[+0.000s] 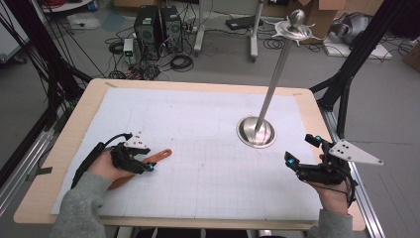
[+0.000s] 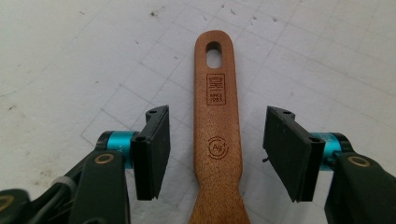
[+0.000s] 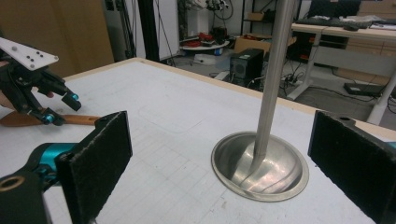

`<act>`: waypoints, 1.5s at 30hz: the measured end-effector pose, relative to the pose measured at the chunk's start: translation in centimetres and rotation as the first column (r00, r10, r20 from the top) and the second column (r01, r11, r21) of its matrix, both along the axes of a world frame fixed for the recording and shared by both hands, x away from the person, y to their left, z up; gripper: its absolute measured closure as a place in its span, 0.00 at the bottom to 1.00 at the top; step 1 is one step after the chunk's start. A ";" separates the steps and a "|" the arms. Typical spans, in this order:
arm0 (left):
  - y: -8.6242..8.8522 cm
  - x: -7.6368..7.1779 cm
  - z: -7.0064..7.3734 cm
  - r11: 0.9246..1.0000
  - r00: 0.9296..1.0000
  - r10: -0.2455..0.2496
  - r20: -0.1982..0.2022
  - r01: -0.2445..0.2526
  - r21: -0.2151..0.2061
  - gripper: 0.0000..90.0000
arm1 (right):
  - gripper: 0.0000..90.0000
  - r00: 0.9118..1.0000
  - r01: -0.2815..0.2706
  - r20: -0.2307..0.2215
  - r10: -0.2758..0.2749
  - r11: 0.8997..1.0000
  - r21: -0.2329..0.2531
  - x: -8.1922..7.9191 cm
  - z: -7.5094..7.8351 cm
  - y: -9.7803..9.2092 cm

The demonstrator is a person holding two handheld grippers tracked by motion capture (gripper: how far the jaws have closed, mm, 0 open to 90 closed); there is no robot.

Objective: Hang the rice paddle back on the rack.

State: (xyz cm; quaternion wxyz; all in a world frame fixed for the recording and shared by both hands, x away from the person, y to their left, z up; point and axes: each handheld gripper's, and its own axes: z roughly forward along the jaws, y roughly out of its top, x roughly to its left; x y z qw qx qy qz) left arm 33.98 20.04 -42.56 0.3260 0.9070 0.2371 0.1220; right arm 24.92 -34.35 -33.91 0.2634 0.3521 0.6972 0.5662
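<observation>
Near the bench's front-left corner, the left gripper (image 2: 216, 154) is straddling the wooden handle (image 2: 215, 116) with jaws apart, seemingly about to close, while the right gripper (image 1: 306, 154) is waiting with its 2 jaws spread.

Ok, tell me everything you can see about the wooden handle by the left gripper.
The handle is flat reddish-brown wood with a rounded end, an oval hanging hole, a stamped square mark and a round logo below it. It widens toward its hidden end. It lies flat on the gridded mat, between the open jaws of the left gripper, which do not touch it.
</observation>
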 end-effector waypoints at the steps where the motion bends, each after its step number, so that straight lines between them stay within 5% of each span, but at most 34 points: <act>1: 0.0 0.0 0.0 1.000 1.000 0.000 0.000 0.000 0.000 0.48 | 0.05 1.000 0.002 -0.003 -0.002 1.000 0.000 0.0 0.0 0.0; 13: 0.0 0.1 -0.2 1.000 1.000 -0.015 -0.004 0.016 0.016 0.57 | 0.05 1.000 0.003 -0.005 -0.003 1.000 0.002 -0.1 0.0 0.0; 32: 0.5 0.5 -0.4 0.999 0.998 -0.052 -0.031 0.051 -0.018 0.70 | 0.05 1.000 0.003 -0.010 -0.003 1.000 -0.001 -0.1 -0.2 0.0; 45: 0.4 0.4 -0.5 0.999 0.999 -0.034 -0.035 0.032 -0.034 0.72 | 0.05 1.000 0.001 -0.010 -0.001 1.000 -0.009 0.0 -0.2 0.2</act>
